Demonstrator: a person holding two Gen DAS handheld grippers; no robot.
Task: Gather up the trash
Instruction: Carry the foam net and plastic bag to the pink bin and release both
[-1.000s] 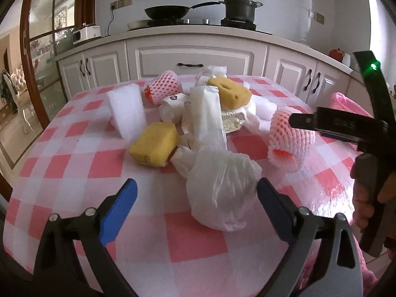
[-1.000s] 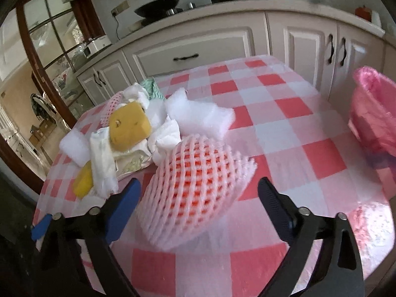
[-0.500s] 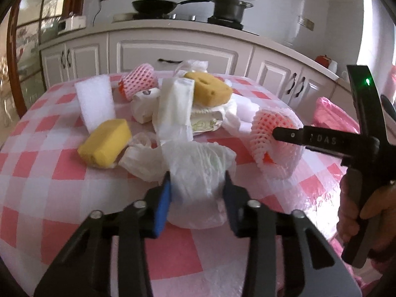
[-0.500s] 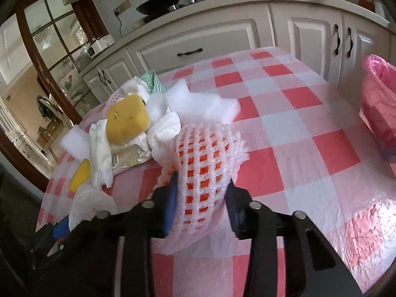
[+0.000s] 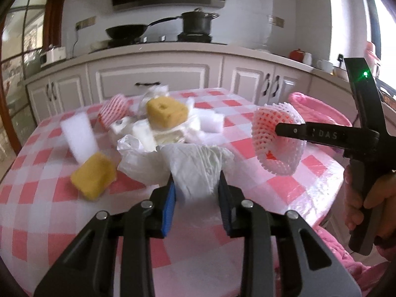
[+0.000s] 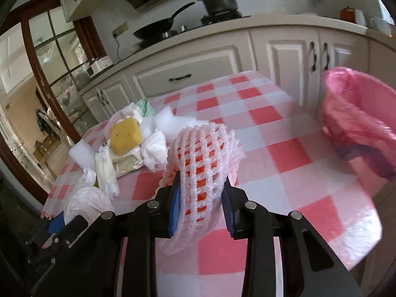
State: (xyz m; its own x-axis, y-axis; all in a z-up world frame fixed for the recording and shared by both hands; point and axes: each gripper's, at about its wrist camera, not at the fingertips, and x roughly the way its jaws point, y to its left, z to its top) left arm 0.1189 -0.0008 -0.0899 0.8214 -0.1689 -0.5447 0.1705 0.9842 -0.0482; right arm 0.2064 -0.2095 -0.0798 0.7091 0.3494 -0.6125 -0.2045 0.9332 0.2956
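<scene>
A crumpled white plastic bag (image 5: 198, 165) sits between the blue pads of my left gripper (image 5: 196, 188), whose jaws are closing and pressing on it just above the checked table (image 5: 292, 183). My right gripper (image 6: 201, 198) is shut on a pink-and-white foam fruit net (image 6: 205, 148), held off the table; the left wrist view shows this net (image 5: 267, 121) to the right. A pink-lined trash bin (image 6: 358, 118) stands beyond the table's right edge. More trash lies heaped behind: two yellow sponges (image 5: 165, 111) (image 5: 94, 175), a white foam block (image 5: 79, 136), a second foam net (image 5: 115, 109) and wrappers.
Cream kitchen cabinets (image 5: 151, 79) run behind the table, with a pan (image 5: 126, 31) and a pot (image 5: 198, 22) on the stove. A glass door (image 6: 47, 74) stands at the left. A person's hand (image 5: 358, 203) grips the right tool's handle.
Both grippers went from wide open to clamped, the left on the white bag, the right on the foam net. Both lifted their loads and shifted right, toward the pink bin.
</scene>
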